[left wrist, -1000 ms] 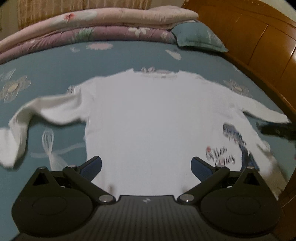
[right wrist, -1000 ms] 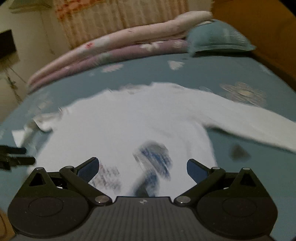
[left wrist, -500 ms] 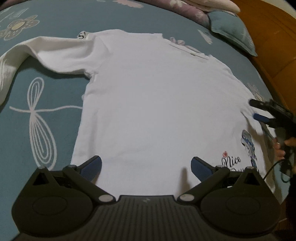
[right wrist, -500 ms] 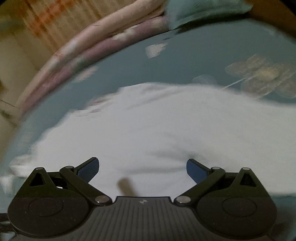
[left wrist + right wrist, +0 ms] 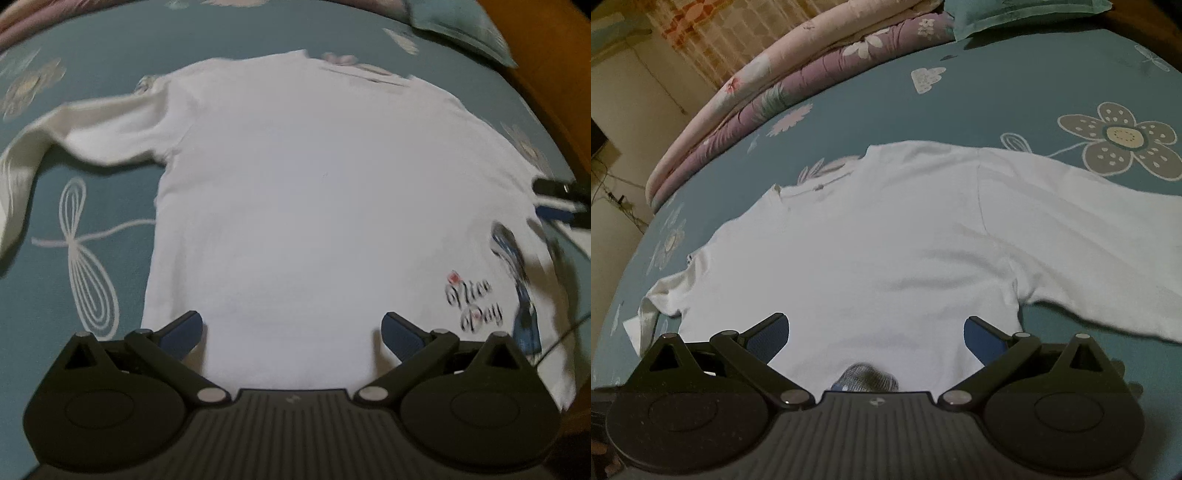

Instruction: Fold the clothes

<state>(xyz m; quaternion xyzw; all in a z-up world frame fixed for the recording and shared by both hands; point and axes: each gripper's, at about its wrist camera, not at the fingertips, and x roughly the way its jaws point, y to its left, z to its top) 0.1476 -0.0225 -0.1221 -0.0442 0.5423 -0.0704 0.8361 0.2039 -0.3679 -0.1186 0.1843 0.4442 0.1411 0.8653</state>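
Both jaws still wide, empty; right gripper [image 5: 875, 334] nearer the shirt [image 5: 886, 251] hem

Home bedroom. Bed [image 5: 1015, 99] with teal floral sheet; folded pink and purple quilts [image 5: 798, 77] stacked at far edge beside teal pillow [image 5: 1027, 11]; wooden bed frame [image 5: 554, 74]; patterned curtain [image 5: 713, 40] behind.

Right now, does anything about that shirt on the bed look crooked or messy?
Mostly no: the shirt lies flat on the bed. The odd part is one sleeve, which bends and droops toward its cuff, while the other sleeve lies straight out. Both grippers, left and right, are open near the hem.
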